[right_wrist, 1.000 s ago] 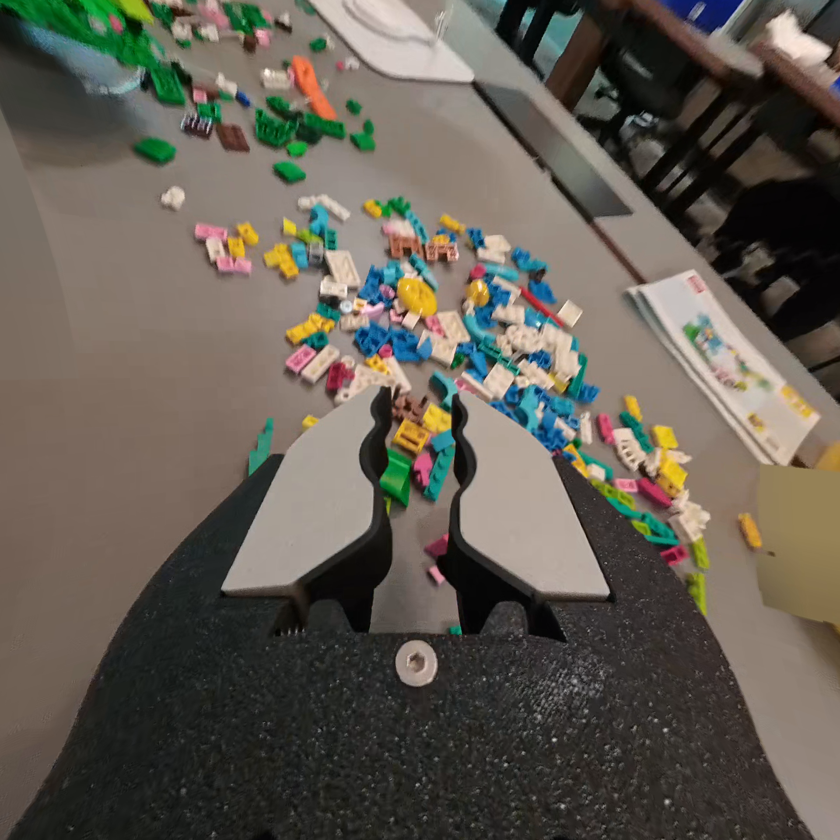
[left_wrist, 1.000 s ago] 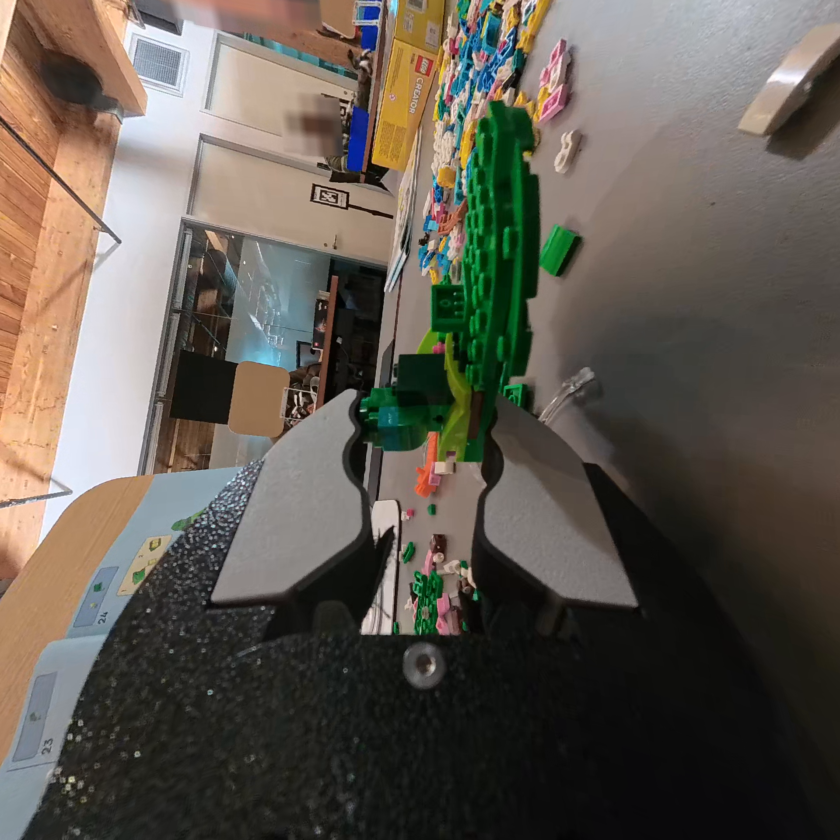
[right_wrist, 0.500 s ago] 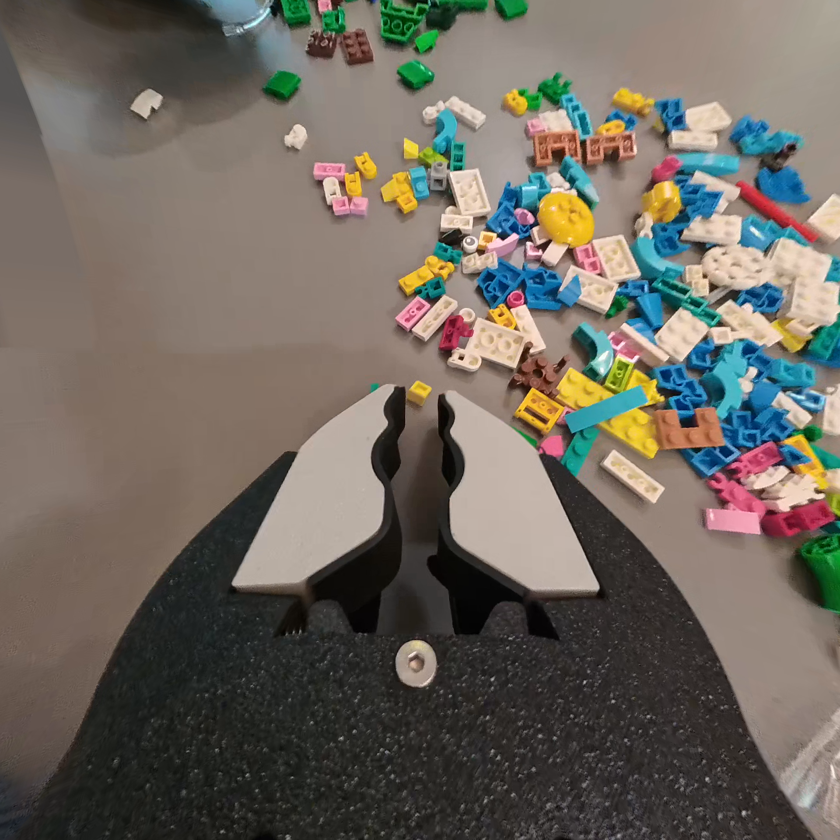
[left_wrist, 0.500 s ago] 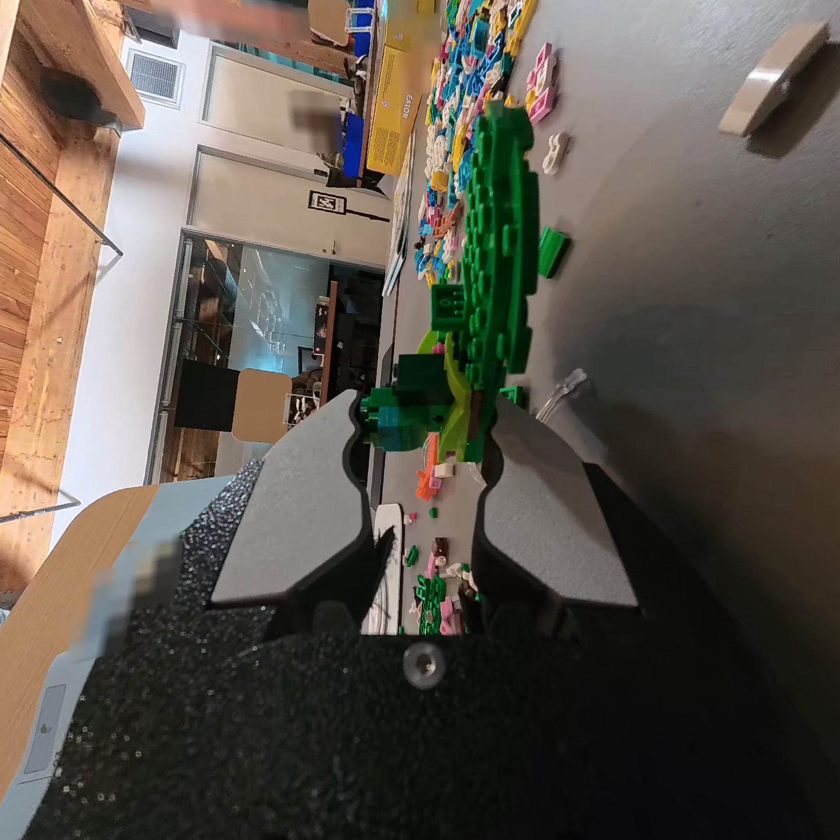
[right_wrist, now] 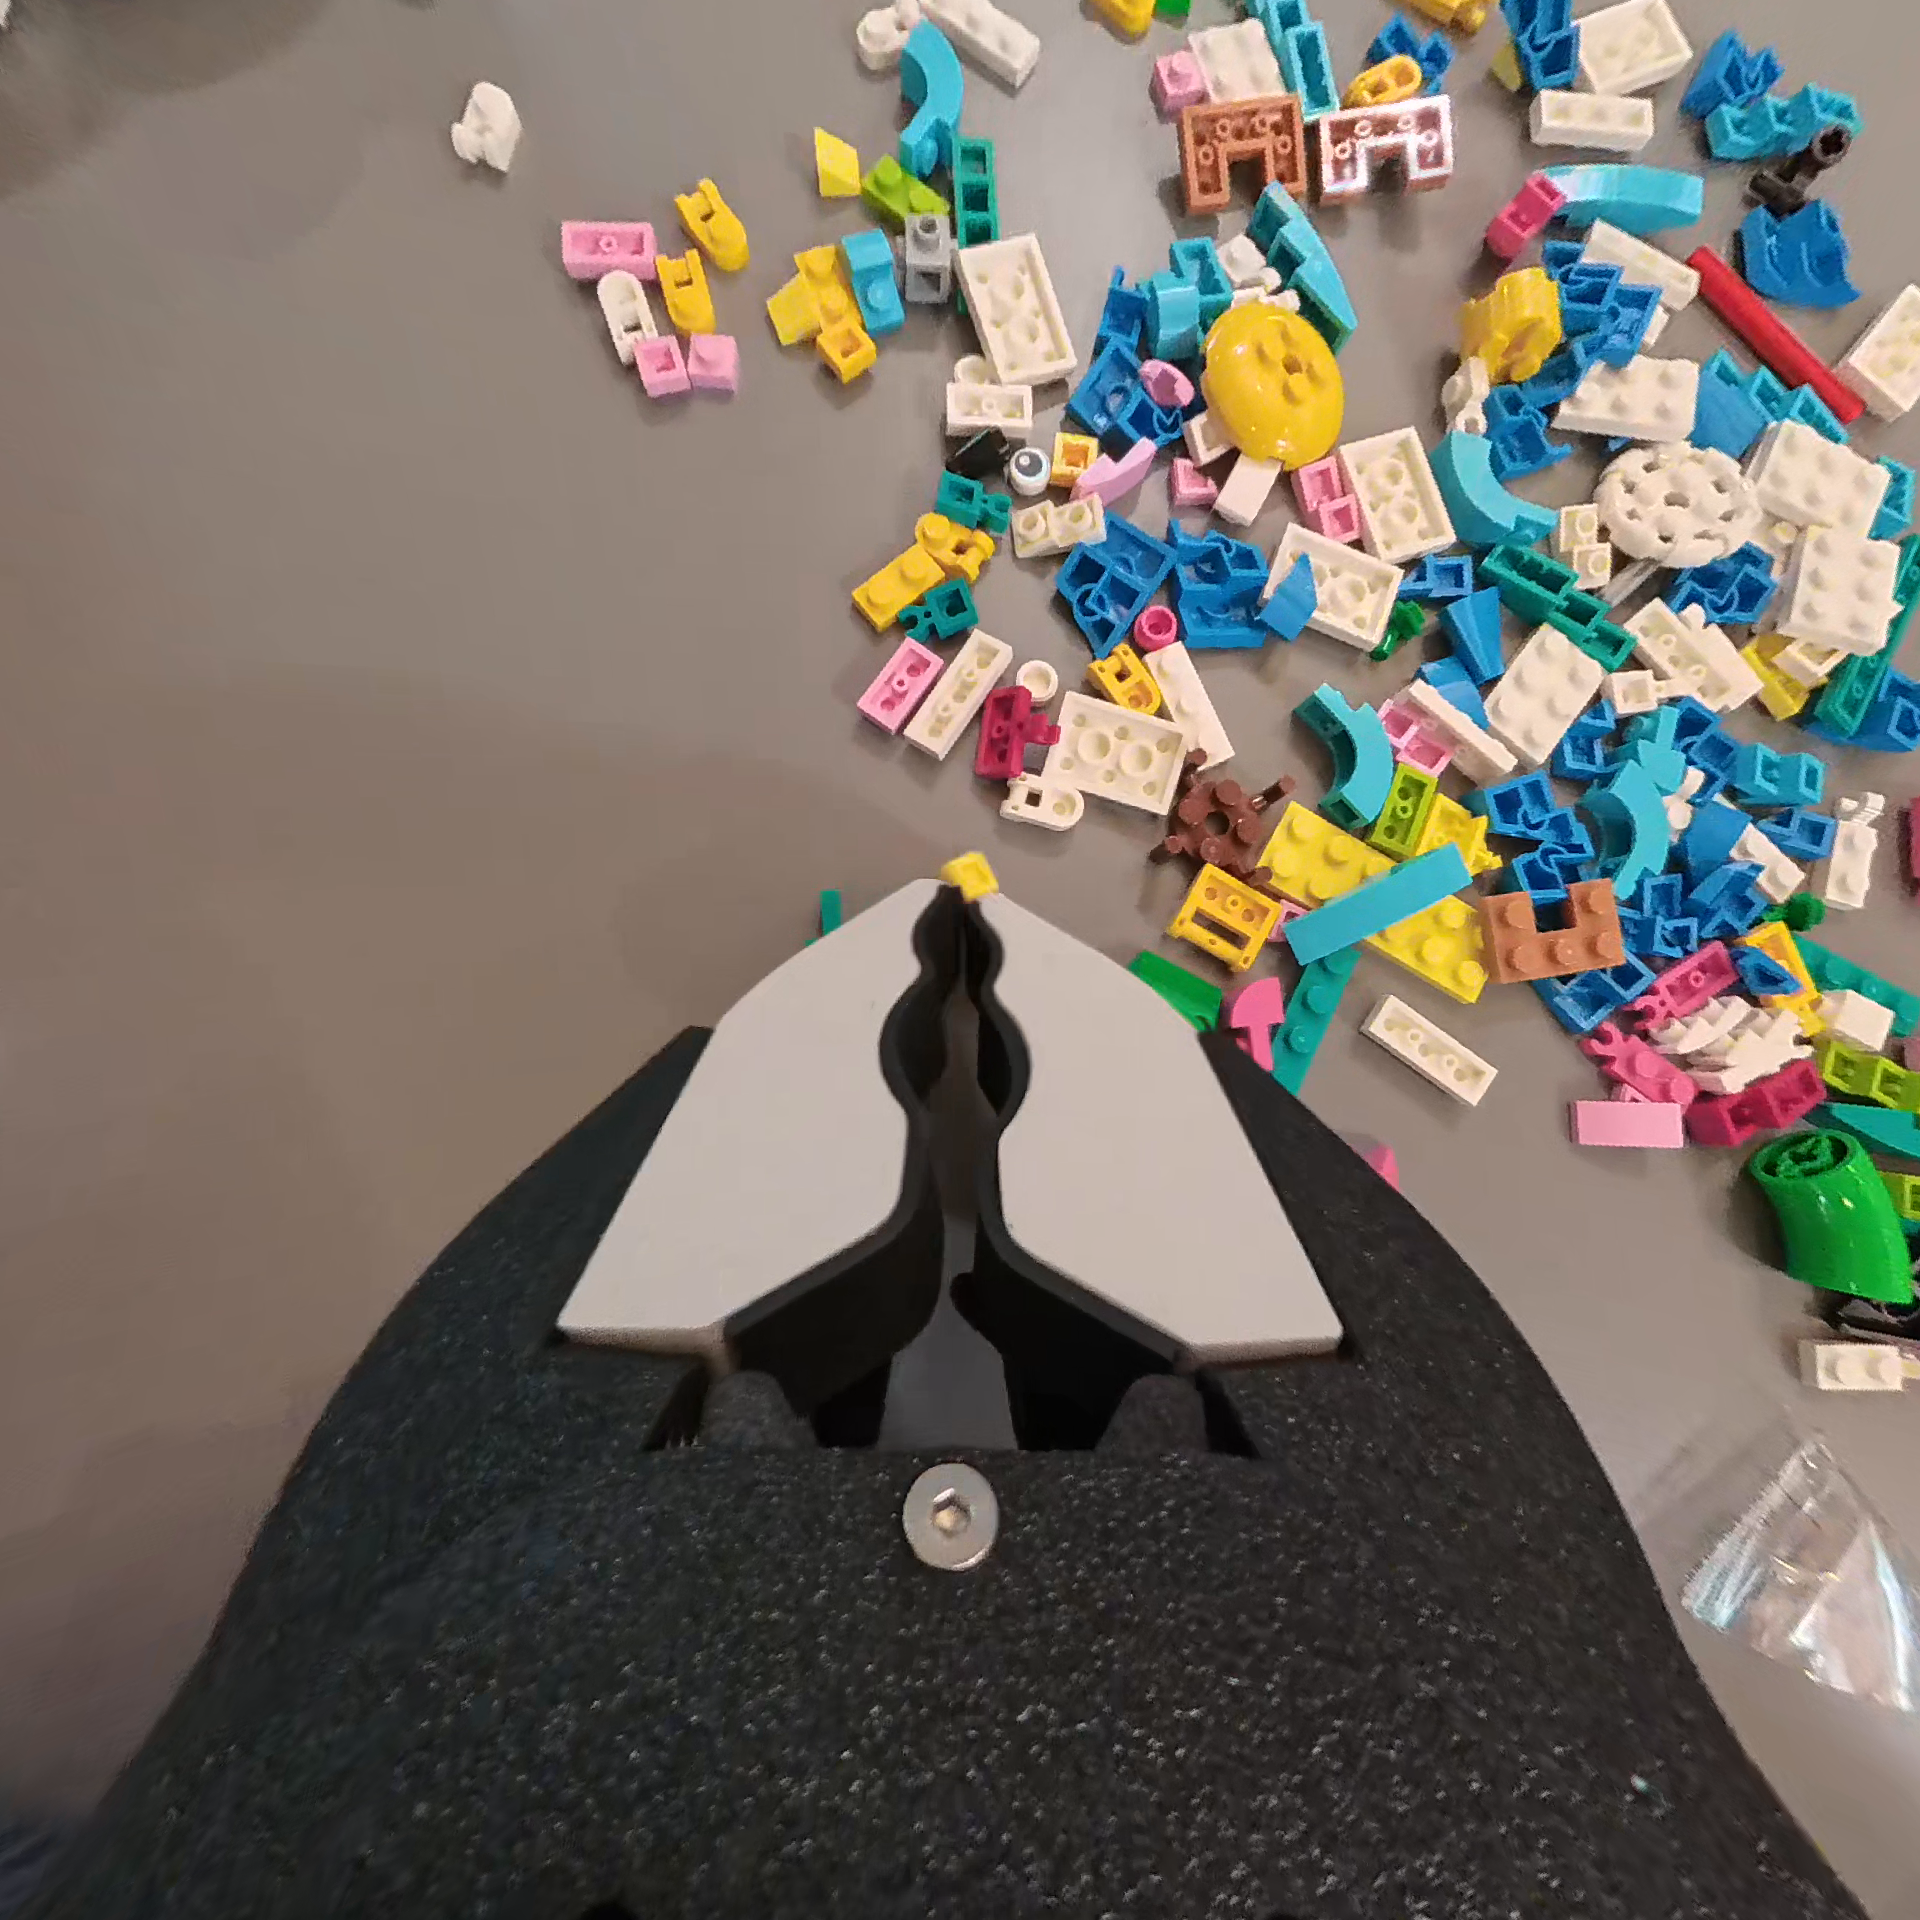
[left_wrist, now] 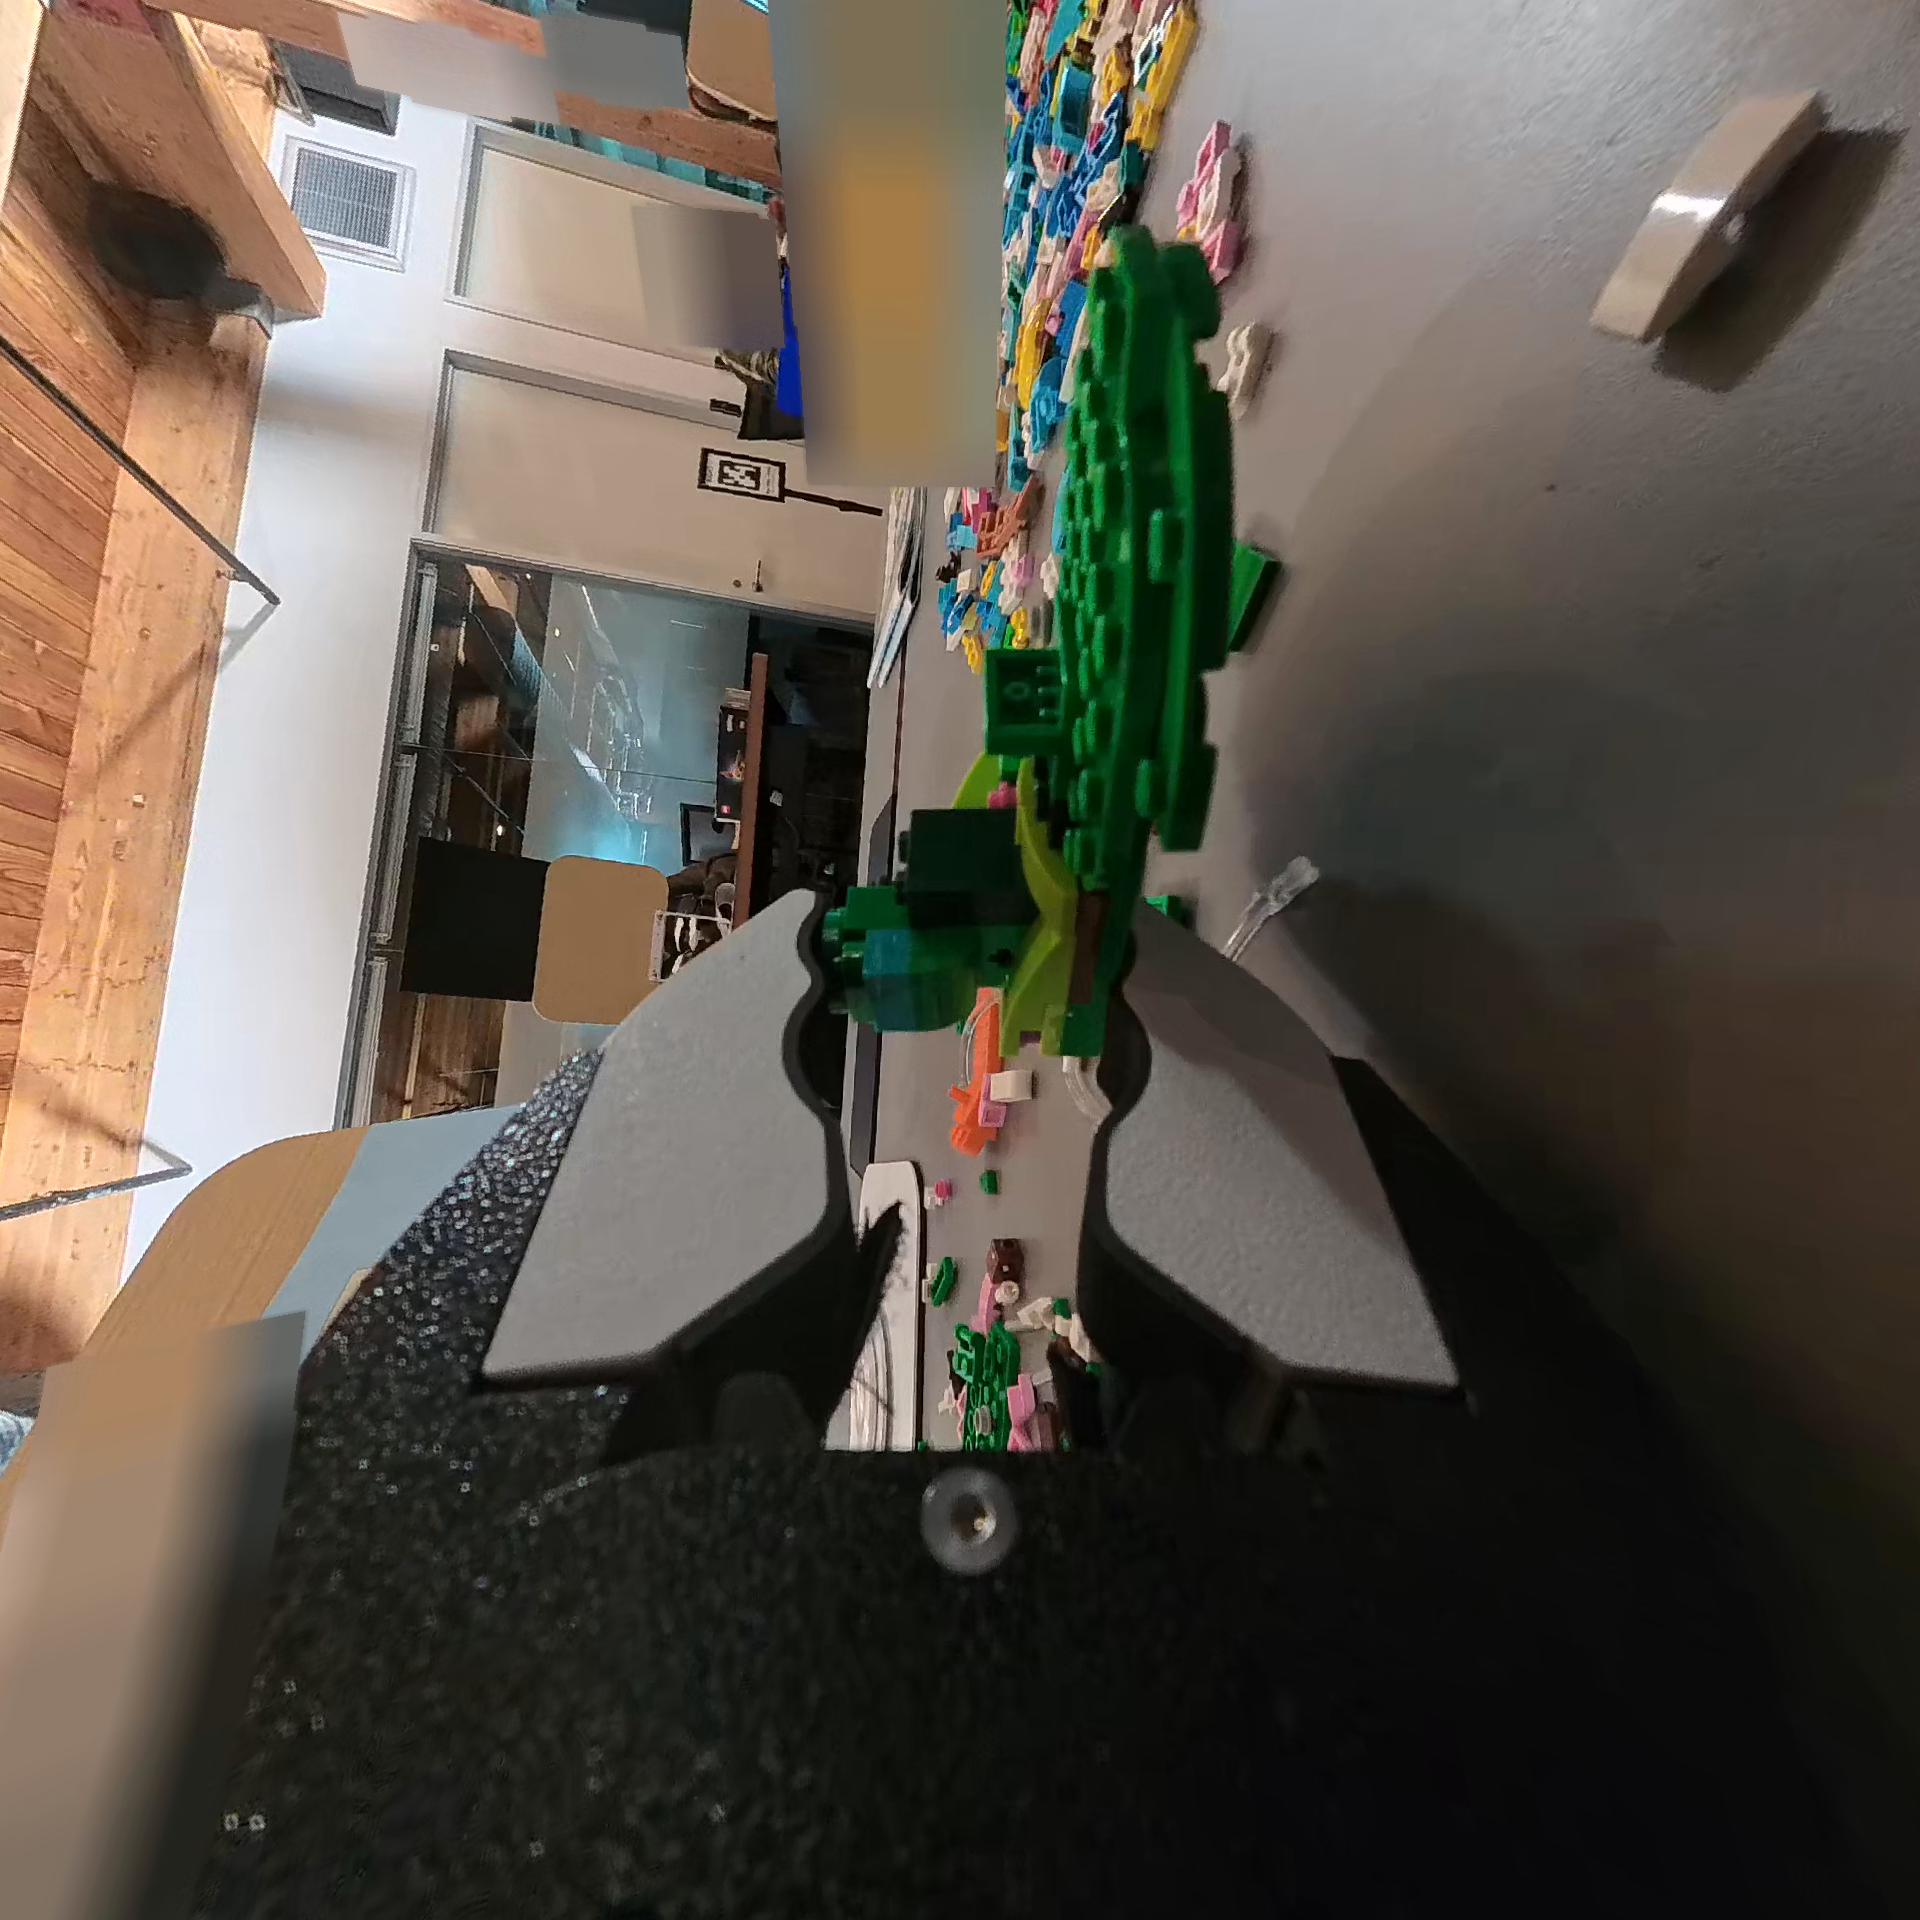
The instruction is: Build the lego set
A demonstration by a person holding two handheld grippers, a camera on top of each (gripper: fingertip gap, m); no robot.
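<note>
Right gripper [right_wrist: 964, 902] clamped on a small yellow brick [right_wrist: 968, 875] at its fingertips, just above the grey desk [right_wrist: 364, 644], beside the loose brick pile [right_wrist: 1455, 582]. Left gripper [left_wrist: 961, 971] clamped on the green baseplate build [left_wrist: 1122, 644], held tilted on edge above the desk.

A matte grey desk [left_wrist: 1558, 727] fills three o'clock. At nine o'clock runs a warm wooden plank wall [left_wrist: 62, 623], beside a white wall [left_wrist: 312, 623] with dark glass-fronted doorway [left_wrist: 623, 748].
</note>
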